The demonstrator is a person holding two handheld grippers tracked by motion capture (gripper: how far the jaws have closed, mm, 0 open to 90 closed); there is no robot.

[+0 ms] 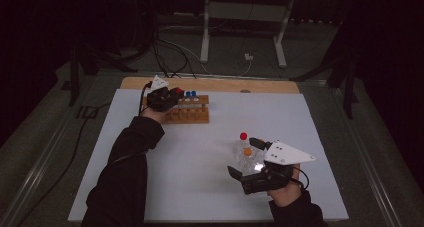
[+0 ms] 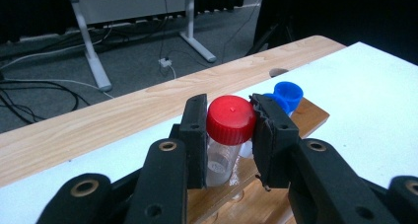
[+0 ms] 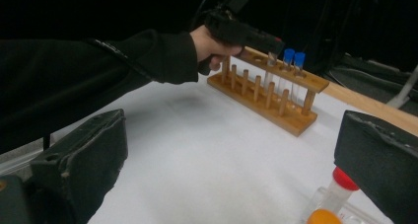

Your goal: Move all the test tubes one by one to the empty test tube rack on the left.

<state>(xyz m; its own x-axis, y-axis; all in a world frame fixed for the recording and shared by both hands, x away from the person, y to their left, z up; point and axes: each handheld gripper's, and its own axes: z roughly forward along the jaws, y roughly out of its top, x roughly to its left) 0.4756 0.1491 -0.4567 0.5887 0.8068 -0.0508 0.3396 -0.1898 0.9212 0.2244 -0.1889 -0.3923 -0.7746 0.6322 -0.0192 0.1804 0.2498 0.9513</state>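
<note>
Two tools over white tabletop [image 1: 200, 152]: left tool [image 2: 230, 135] clamping red-capped tube [image 2: 227, 135], right tool [image 1: 248, 159] wide apart.

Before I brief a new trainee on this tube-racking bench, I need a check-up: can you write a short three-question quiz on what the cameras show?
1. True or false: the left claw is shut on the red-capped tube.
2. What colour are the caps of the two tubes standing in the wooden rack? A green, B blue, C yellow.
3. How do the right claw's jaws stand, and what lies near them?

Key: 1 true. 2 B. 3 Wide open, nothing between them; loose tubes with a red cap and an orange cap lie close by on the white table.
</note>
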